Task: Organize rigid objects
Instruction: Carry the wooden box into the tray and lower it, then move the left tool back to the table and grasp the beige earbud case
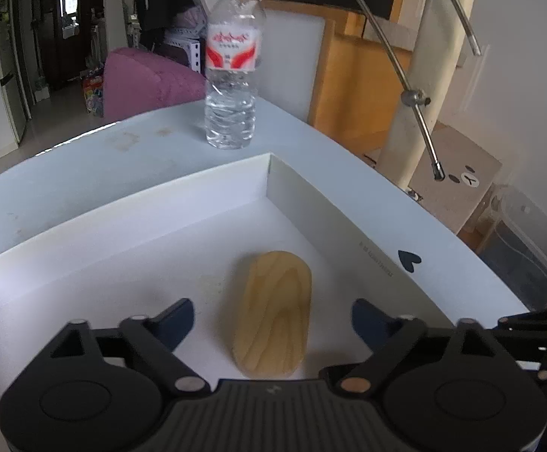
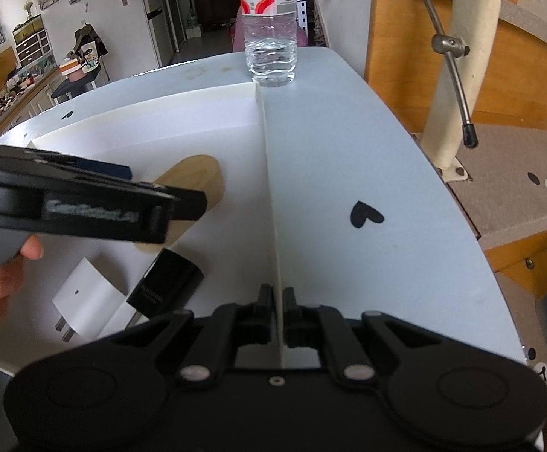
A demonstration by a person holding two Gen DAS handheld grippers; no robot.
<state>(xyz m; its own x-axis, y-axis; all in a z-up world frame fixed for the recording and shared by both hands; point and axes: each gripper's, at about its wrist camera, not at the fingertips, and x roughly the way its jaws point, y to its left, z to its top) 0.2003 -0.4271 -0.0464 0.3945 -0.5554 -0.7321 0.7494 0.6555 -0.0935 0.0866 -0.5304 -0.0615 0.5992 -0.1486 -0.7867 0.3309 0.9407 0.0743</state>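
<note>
Left gripper sits lowest in its own view, black linkage with dark blue fingertips spread wide apart, nothing pinched. Flat oval wooden block with visible grain lies on the floor of the shallow white cardboard box, between the two tips with a clear gap on each side, long axis running away from the camera. Right gripper is clamped together on the box's thin right-hand wall, one black finger on each face of the cardboard. From the right wrist view, the left gripper crosses the left side of the frame above the wooden block, and the person's hand shows under it. Inside the box, nearer the right camera: white wall-plug adapter with metal prongs lying flat, black rectangular charger block just beside it, edges look touching. Box rests on a pale blue tabletop marked with a small black heart. Clear plastic water bottle with red-and-white label, part full, stands upright on the table just beyond the box's far corner.
</note>
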